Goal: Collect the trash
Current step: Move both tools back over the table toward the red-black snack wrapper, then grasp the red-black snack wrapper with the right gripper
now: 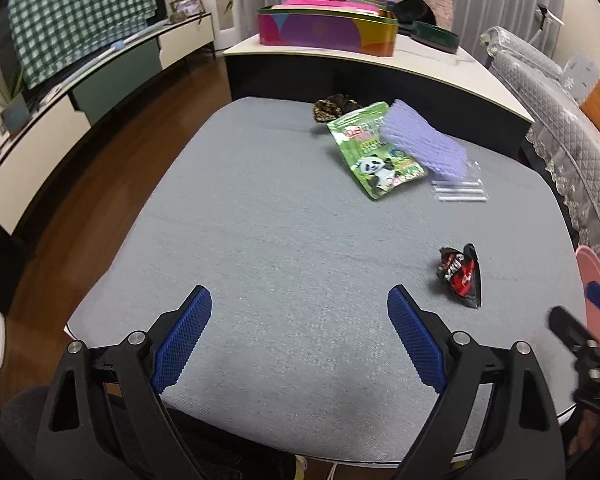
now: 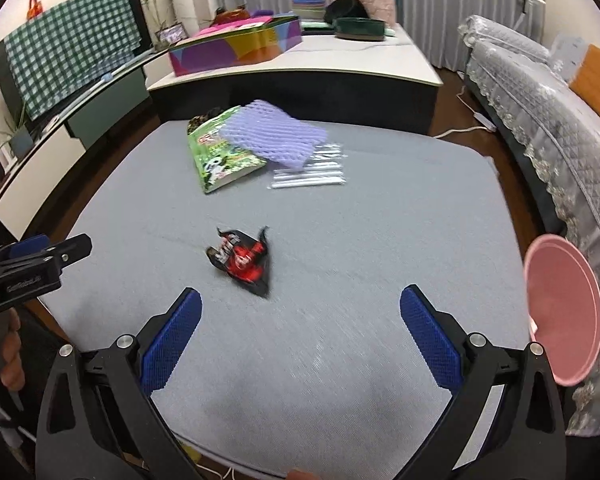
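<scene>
Trash lies on a grey cushioned table (image 1: 260, 220) (image 2: 380, 240). A crumpled red-and-black wrapper (image 1: 462, 274) (image 2: 244, 262) lies near the front. Further back lie a green panda snack bag (image 1: 374, 152) (image 2: 220, 152), a purple foam net (image 1: 420, 140) (image 2: 276, 136) partly on it, a clear plastic packet (image 1: 460, 188) (image 2: 312, 172) and a dark patterned wrapper (image 1: 334, 106). My left gripper (image 1: 300, 308) is open and empty over the front of the table, left of the red wrapper. My right gripper (image 2: 300, 308) is open and empty, just in front of that wrapper.
A pink bin (image 2: 564, 312) (image 1: 594, 280) stands at the table's right side, next to a grey-covered sofa (image 2: 540, 92). Behind is a white-topped table (image 1: 420, 64) with a colourful tin (image 1: 328, 28) and bowls. A TV cabinet (image 1: 80, 100) runs along the left, over wooden floor.
</scene>
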{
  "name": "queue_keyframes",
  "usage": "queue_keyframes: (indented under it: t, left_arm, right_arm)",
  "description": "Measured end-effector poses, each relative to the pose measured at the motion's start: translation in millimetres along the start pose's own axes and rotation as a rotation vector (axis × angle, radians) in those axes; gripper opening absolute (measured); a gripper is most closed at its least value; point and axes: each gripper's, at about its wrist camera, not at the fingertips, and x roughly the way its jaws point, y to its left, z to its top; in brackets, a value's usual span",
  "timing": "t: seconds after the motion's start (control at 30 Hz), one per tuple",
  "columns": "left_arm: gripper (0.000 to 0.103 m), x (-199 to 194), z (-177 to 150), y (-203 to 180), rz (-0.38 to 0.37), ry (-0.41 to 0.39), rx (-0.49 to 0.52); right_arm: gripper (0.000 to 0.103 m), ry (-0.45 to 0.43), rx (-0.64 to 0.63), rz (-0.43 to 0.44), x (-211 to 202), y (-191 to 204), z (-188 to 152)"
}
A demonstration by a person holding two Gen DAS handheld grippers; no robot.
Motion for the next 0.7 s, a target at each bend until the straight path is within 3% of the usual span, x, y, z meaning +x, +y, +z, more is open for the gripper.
queue_keyframes:
  t: [0.17,0.4,0.47,0.5,0.53,0.57,0.63,0.7]
  left_arm:
    - [0.087,7,4,17,-0.038,0.042,-0.081]
    - [0.087,16,4,31,-0.005,0.067,-0.104]
    - [0.087,21,4,35,-0.006,0.091,-0.112]
    - [0.087,24,4,36,-0.009,0.105,-0.118]
    - [0.087,26,4,36,-0.013,0.116,-0.122]
    - [0.087,27,3,36,-0.014,0.121,-0.123]
    - [0.087,29,4,34,-0.012,0.125,-0.117]
    - [0.087,28,4,30,-0.012,0.123,-0.102]
  right_arm:
    - [0.098,0.06,-0.029,0.015,52,25,6]
    - [0.097,0.119,-0.019,-0.012,108,34,13]
    - [0.092,0.116,-0.031,-0.017,113,37,16]
    - [0.083,0.116,-0.043,-0.011,115,38,17]
    - [0.066,0.119,-0.054,-0.002,116,40,17]
    - [0.06,0.122,-0.071,0.001,116,41,17]
    - [0.055,0.111,-0.123,-0.032,109,44,16]
    - [0.054,0.128,-0.106,-0.011,99,37,17]
